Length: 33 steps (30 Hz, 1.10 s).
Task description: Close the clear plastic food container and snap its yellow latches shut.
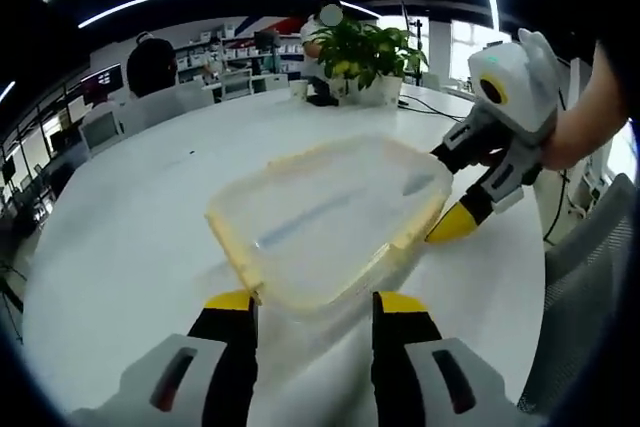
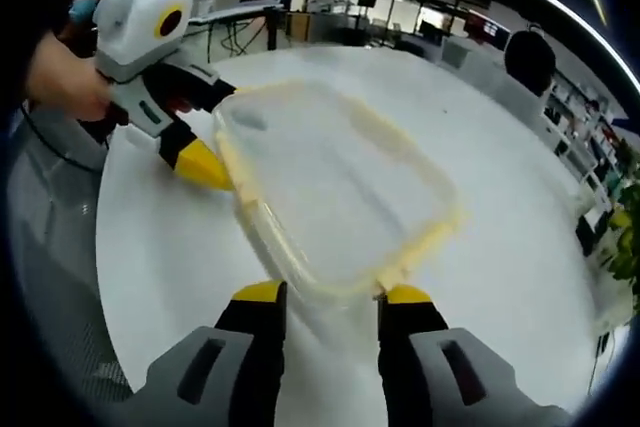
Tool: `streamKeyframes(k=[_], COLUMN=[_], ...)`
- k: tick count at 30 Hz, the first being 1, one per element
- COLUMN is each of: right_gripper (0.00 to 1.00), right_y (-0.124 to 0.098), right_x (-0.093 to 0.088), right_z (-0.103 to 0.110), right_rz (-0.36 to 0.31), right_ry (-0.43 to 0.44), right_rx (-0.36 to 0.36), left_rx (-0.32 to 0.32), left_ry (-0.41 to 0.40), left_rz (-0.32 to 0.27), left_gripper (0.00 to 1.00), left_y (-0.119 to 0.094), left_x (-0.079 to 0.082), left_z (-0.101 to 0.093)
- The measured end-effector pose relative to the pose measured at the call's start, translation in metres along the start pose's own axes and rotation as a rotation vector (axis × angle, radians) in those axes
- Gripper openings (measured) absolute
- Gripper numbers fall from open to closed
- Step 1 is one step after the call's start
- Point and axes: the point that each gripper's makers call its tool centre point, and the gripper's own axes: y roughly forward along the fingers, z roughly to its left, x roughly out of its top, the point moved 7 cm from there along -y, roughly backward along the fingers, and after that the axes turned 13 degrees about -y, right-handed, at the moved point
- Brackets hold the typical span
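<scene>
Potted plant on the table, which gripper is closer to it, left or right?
Right. The right gripper sits at the container's corner on the side toward the plant; the left gripper is at the container's opposite edge, with the container between it and the plant.

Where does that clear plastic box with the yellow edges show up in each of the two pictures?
Left gripper view: the clear container lies at centre, just beyond that view's own claw tips.
Right gripper view: the same container sits at centre, above that view's own claw tips.
Shared landmark: the white table beneath it.
</scene>
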Motion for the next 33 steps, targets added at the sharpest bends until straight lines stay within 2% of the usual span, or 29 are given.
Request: streamKeyframes(k=[12,21,33], right_gripper=[0.32,0.32,0.31], right_y=[0.017,0.022,0.036], right_x=[0.024,0.033,0.051], right_z=[0.008,0.012,0.007], right_rz=[-0.01,-0.015,-0.035], right_ry=[-0.017,-0.007,-0.035], right_rx=[0.009,-0.001,0.028], left_rx=[0.021,0.024,0.061], left_ry=[0.011,0.02,0.014], left_rz=[0.018,0.02,0.02], left_gripper=[0.39,0.39,0.39], left_y=[-0.008,-0.01,-0.016], left_x=[-0.007,-0.008,-0.01], left_z=[0.027,0.04,0.058])
